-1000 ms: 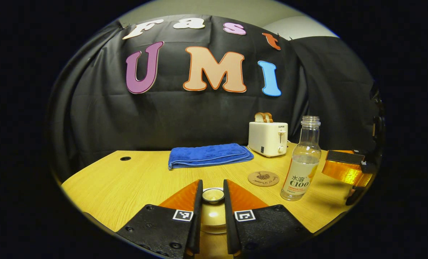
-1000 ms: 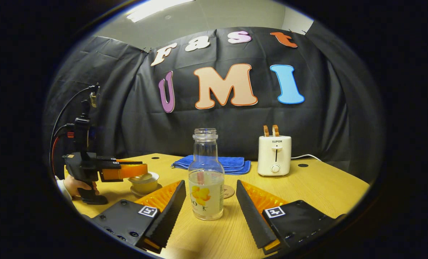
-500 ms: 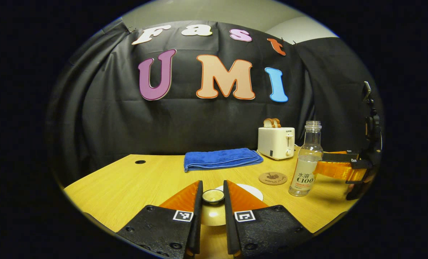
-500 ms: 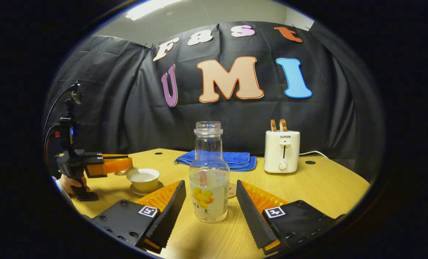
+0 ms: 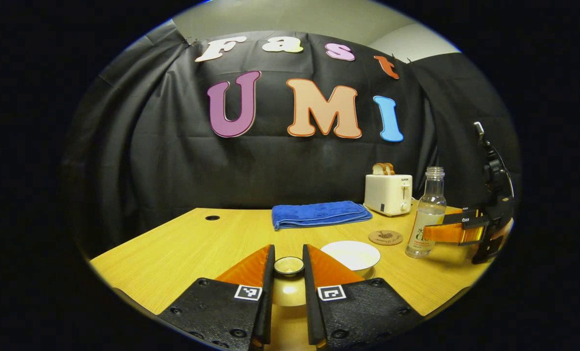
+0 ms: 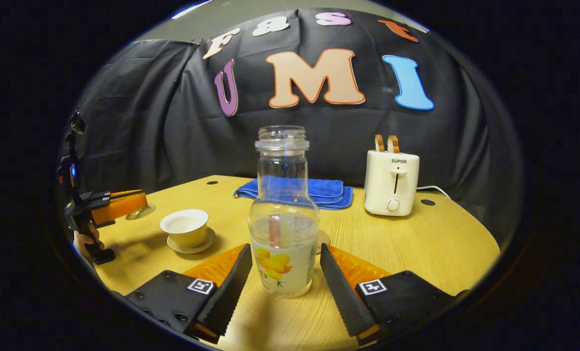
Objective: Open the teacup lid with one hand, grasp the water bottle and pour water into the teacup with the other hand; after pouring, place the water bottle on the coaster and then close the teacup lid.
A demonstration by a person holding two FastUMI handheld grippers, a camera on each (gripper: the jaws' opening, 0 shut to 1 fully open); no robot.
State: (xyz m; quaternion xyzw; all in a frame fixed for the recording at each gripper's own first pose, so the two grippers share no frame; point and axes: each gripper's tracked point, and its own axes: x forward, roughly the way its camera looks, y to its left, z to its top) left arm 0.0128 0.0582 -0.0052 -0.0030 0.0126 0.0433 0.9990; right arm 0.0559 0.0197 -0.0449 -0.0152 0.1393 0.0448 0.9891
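In the left gripper view, the left tool point(image 5: 288, 273) is clenched on the knob of the teacup lid point(image 5: 288, 287), both fingers pressing its sides, and the lid is held up off the wooden surface point(image 5: 183, 248). The open teacup point(image 5: 350, 255) sits just to the right of the tool, on its saucer point(image 6: 190, 245). Farther right stand the round coaster point(image 5: 385, 237) and the uncapped water bottle point(image 5: 427, 214), upright on the surface and partly filled, with the right tool beside it.

In the right gripper view, the right tool point(image 6: 283, 265) is released, its two fingers spread on either side of the bottle's lower body; I cannot tell if either one touches it. The coaster peeks out just behind the bottle. At the left edge a hand point(image 6: 83, 241) holds the left tool with the lid raised, left of the cup and apart from it.

At the far side lie a folded blue towel point(image 6: 314, 190) and a white toaster point(image 6: 391, 183) with bread in it.
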